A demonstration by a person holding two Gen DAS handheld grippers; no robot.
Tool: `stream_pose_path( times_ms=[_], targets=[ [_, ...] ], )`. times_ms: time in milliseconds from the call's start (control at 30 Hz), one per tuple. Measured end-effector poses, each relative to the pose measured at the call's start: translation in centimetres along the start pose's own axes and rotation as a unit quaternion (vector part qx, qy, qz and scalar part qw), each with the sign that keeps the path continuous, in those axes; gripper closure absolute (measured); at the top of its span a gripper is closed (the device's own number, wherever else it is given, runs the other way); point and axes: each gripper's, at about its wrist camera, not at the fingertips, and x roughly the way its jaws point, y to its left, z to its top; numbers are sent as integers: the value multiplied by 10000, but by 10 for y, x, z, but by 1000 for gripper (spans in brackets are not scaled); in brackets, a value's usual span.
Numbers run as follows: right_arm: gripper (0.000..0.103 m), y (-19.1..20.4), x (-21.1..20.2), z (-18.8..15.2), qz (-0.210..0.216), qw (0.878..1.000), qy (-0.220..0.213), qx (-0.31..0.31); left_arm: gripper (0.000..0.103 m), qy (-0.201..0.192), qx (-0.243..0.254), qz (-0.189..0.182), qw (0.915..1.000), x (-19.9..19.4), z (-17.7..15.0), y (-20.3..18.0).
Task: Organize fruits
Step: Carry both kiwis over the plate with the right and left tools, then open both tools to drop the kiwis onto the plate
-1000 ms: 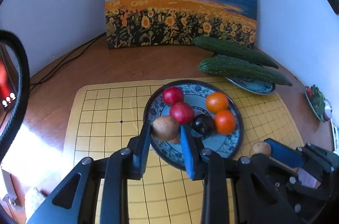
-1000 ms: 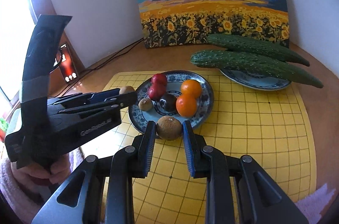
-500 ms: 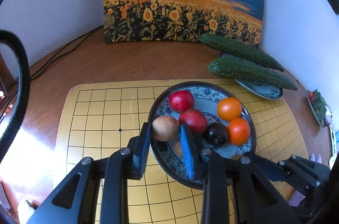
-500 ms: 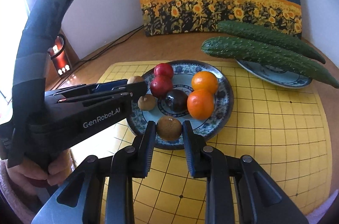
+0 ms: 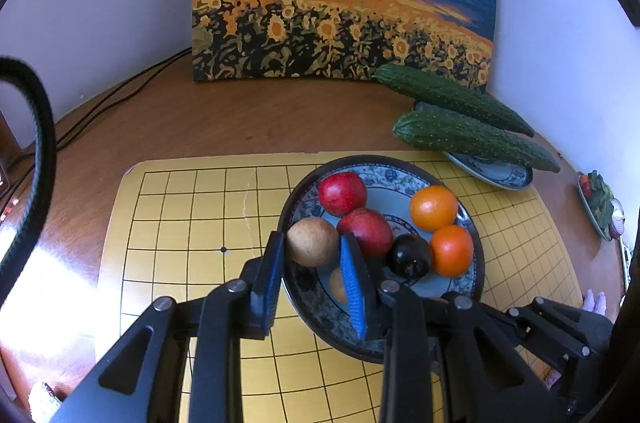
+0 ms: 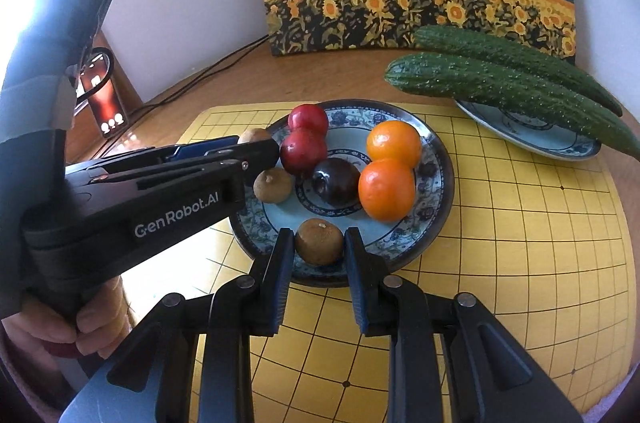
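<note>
A blue-patterned plate on the yellow grid board holds two red fruits, two oranges, a dark plum and a small brown fruit. My left gripper is shut on a round brown fruit over the plate's left rim. It also shows in the right wrist view as the left gripper at the plate's left side. My right gripper is shut on another brown fruit at the plate's near rim.
The yellow grid board lies on a wooden table. Two cucumbers rest on a second plate at the back right. A sunflower painting leans on the wall, with cables and a lit phone to the left.
Both grippers have closed in on the plate, each with its brown fruit. The right one came forward and down to the near rim; the left one now sits at the left rim.
</note>
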Motion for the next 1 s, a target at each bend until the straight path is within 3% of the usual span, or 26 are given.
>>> stream_pose_path(
  times_ms=[667, 1000],
  targets=[
    [58, -6, -21, -4, 2, 9996, -192, 187, 69, 6, 131, -3, 9999, -23, -6, -12],
    [54, -17, -44, -10, -87, 9991, -309, 270, 55, -23, 64, 135, 9999, -44, -20, -17]
  ],
)
